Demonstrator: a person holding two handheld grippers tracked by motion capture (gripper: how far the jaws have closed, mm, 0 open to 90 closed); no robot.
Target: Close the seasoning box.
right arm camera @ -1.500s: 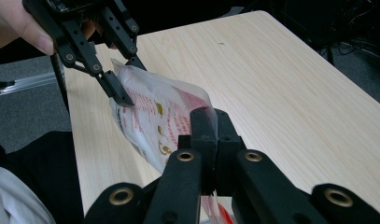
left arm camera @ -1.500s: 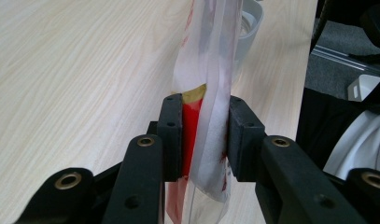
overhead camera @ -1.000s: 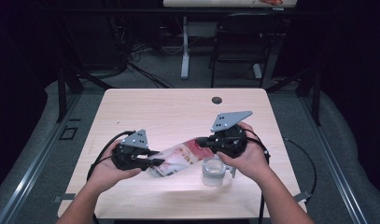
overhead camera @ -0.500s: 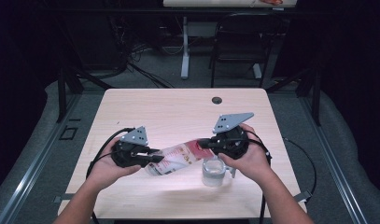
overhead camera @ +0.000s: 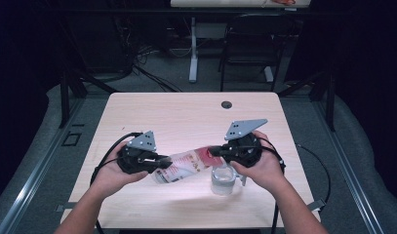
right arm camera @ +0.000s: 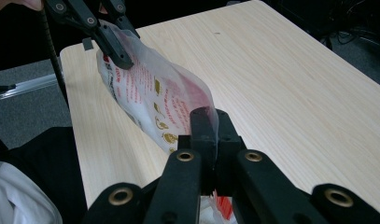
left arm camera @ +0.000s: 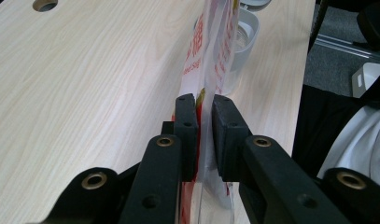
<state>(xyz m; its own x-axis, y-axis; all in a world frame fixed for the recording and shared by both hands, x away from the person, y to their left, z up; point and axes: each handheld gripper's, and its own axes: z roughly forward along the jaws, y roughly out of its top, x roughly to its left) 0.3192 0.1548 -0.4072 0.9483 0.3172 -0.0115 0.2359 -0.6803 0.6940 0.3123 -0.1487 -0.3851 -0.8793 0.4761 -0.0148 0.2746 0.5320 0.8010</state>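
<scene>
The clear plastic pouch with red and gold print [overhead camera: 186, 165] is suspended above the light wooden bench [overhead camera: 186, 117], stretched between the two claws. The right claw [overhead camera: 216, 152] is clenched on one end of the pouch; in the right gripper view its pads [right arm camera: 202, 122] press the film flat. The left claw [overhead camera: 166, 161] sits at the opposite end. Its jaws have just been closing, with the pouch [left arm camera: 211, 56] between them; in the left gripper view a narrow gap remains at one pad [left arm camera: 225, 128]. A clear plastic jar [overhead camera: 223, 179] stands on the bench just below the pouch's right end, under the right hand [overhead camera: 262, 168]. A round dark hole [overhead camera: 227, 104] lies well beyond the pouch, near the far bench edge.
</scene>
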